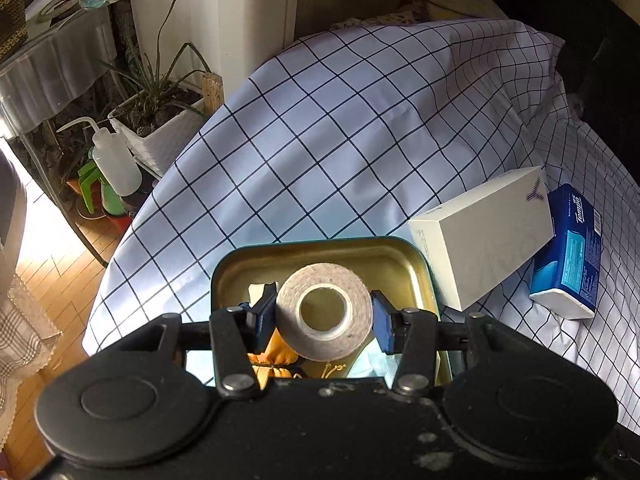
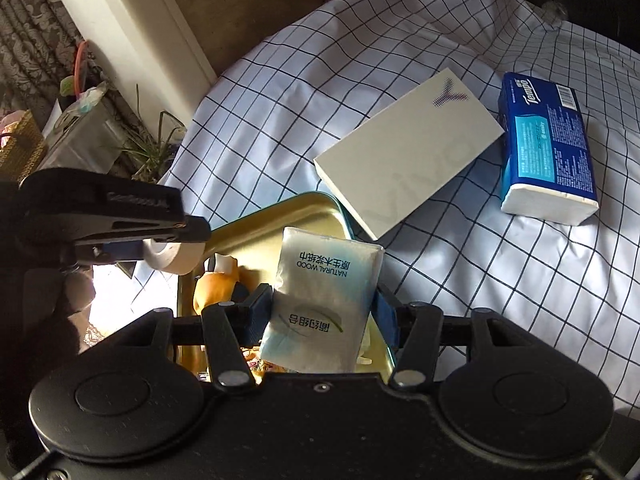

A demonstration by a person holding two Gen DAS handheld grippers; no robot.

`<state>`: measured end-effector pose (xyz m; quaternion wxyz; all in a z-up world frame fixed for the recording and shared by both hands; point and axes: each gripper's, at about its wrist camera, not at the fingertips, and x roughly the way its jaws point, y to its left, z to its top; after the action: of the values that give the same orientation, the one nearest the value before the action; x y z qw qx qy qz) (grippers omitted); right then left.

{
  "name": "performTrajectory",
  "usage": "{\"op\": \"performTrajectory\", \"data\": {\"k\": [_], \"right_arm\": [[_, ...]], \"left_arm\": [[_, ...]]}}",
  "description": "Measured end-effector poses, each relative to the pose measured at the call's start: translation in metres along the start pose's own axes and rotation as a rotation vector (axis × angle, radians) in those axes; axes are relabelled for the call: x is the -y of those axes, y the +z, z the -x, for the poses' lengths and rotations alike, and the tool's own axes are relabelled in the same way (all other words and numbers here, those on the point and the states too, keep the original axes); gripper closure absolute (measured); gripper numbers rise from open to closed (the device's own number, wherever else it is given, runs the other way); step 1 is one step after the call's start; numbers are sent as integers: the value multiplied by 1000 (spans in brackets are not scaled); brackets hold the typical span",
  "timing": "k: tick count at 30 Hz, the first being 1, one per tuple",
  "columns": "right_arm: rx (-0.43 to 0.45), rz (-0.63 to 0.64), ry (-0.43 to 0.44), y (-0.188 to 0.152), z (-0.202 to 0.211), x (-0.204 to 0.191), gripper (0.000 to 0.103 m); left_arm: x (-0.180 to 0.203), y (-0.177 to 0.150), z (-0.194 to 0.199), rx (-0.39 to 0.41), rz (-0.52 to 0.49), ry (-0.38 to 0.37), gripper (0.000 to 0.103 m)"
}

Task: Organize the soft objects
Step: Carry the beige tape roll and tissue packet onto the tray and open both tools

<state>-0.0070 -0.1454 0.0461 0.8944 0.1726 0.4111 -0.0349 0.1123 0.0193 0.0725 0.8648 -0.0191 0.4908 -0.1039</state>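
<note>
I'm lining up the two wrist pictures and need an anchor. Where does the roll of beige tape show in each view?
Left wrist view: the roll of beige tape sits bottom centre, clamped between the left gripper jaws above the open gold-lined tin.
Right wrist view: the roll shows at left, mid-height, in that same gripper.
Shared landmark: the white rectangular box beside the tin.

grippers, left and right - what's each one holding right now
Left gripper: closed on the roll of tape, over the tin.
Right gripper: closed on the small tissue pack, over the same tin.
</note>
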Motion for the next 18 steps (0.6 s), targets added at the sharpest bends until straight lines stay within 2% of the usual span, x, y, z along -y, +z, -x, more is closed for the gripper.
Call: {"op": "performTrajectory", "data": {"k": [2, 4, 6, 13, 18], "right_arm": [[9, 9, 4, 0, 2, -2, 50], [16, 23, 19, -1, 3, -6, 48], [21, 35, 27, -1, 2, -10, 46], [-14, 121, 0, -7, -4, -21, 46], [-37, 121, -17, -7, -6, -17, 46]], "left_arm": [[4, 0, 0, 3, -3, 0, 57], [8, -1, 0, 13, -7, 8, 53], [13, -2, 1, 31, -18, 25, 41], [17, -5, -2, 33, -33, 60, 33], [14, -10, -7, 17, -38, 91, 27]]}}
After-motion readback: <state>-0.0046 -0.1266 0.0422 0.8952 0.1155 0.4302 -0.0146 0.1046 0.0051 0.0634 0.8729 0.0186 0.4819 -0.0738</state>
